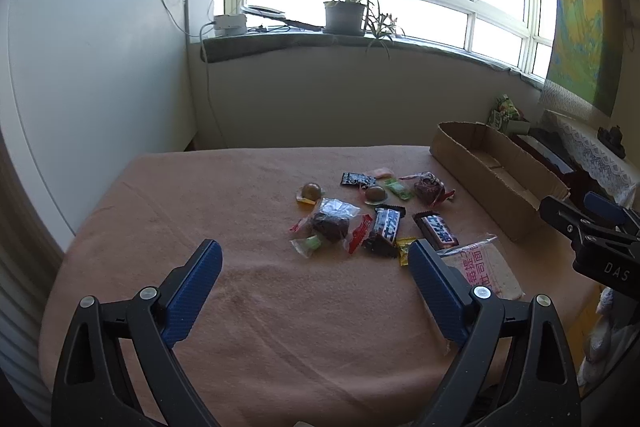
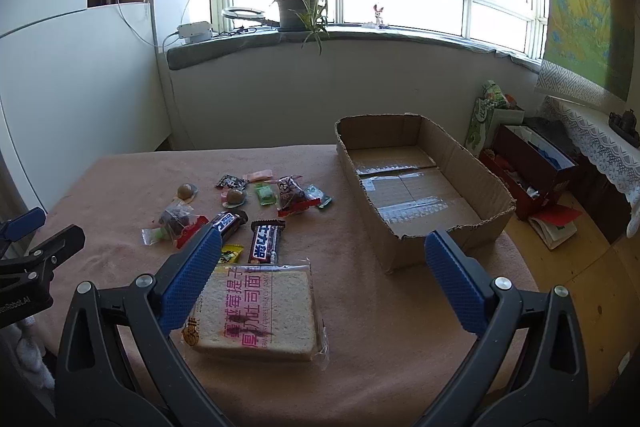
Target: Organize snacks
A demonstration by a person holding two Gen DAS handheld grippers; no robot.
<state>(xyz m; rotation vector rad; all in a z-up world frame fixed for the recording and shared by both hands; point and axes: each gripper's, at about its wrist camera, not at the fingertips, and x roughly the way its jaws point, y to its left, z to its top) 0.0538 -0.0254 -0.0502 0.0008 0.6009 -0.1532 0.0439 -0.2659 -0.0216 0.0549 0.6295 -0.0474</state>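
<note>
You're holding both grippers, left [image 1: 314, 253] & right [image 2: 322, 245], w/ jaws spread, gripping nothing. Snacks [image 2: 240, 211] are lying left of the empty box [image 2: 416, 183].

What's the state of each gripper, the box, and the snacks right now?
left gripper: open, holding nothing, over the cloth
right gripper: open, holding nothing
cardboard box: open-topped, upright, nothing inside
bread pack: sealed, flat on the cloth
two chocolate bars: wrapped, flat, outside the box
small candies: scattered, outside the box
</note>
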